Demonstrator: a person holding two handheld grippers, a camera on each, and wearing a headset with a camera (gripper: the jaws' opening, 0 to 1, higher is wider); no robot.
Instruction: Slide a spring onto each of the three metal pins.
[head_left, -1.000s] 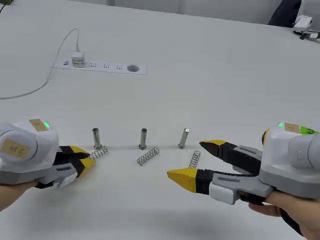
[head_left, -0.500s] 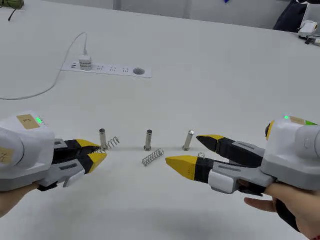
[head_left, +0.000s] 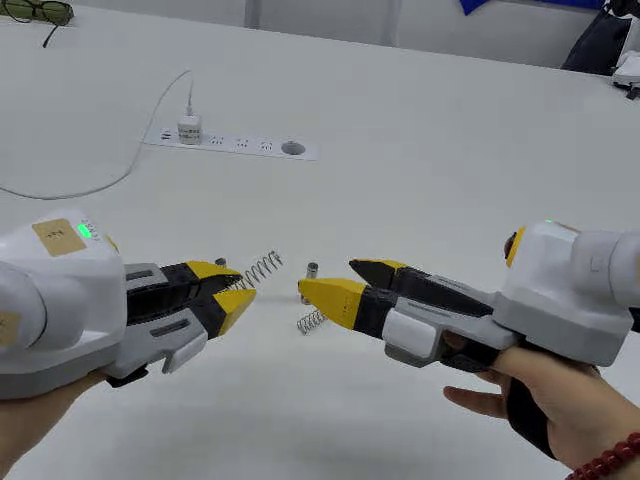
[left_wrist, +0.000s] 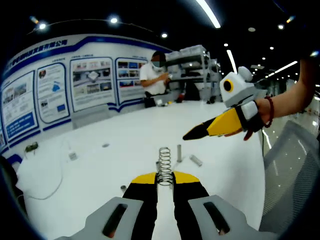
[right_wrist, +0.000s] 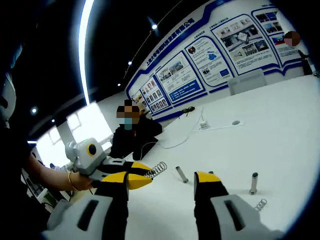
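Note:
My left gripper (head_left: 243, 284) is shut on the end of a steel spring (head_left: 262, 268), which hangs above the white table (head_left: 430, 150) and sticks out past the yellow tips (left_wrist: 164, 177). One metal pin (head_left: 312, 270) stands just beyond the gap between the two grippers. Another pin (head_left: 220, 262) peeks out behind the left jaws. A second spring (head_left: 311, 321) lies on the table under my right gripper (head_left: 350, 279), which is open and holds nothing. The right gripper view shows an upright pin (right_wrist: 254, 183), a leaning pin (right_wrist: 181, 174) and a loose spring (right_wrist: 260, 204).
A white power strip (head_left: 232, 144) with a plugged charger (head_left: 188, 128) and its cable lies at the back left. Glasses (head_left: 35, 12) rest at the far left corner. A short grey cylinder (left_wrist: 195, 160) lies near the upright pin (left_wrist: 179, 152). People stand beyond the table.
The left gripper has lifted its spring off the table and carried it up and to the right. The open right gripper has moved left toward the middle pin, covering the right-hand pin and spring.

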